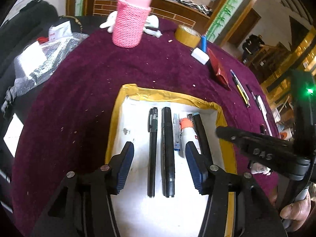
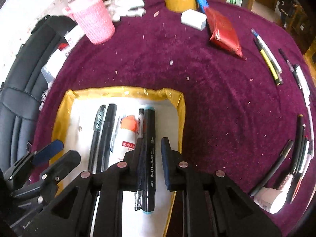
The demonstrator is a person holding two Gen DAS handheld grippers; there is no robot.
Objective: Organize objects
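The teal-capped marker (image 2: 149, 162) is seen between the right gripper (image 2: 152, 164)'s narrowly parted jaws, near the tray (image 2: 180, 118)'s right edge. Two black pens (image 1: 160, 152) are framed by the left gripper (image 1: 160, 156)'s half-open, empty jaws.

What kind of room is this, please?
Probably a lived-in home or shop room: a table under a purple cloth, a wooden cabinet piled with clutter, and a doorway beyond.

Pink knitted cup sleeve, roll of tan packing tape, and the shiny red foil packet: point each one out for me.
Pink knitted cup sleeve (image 1: 129, 29), left wrist view, middle of the knit.
Roll of tan packing tape (image 2: 180, 2), right wrist view, outer side.
Shiny red foil packet (image 2: 225, 31), right wrist view, centre of the top face.
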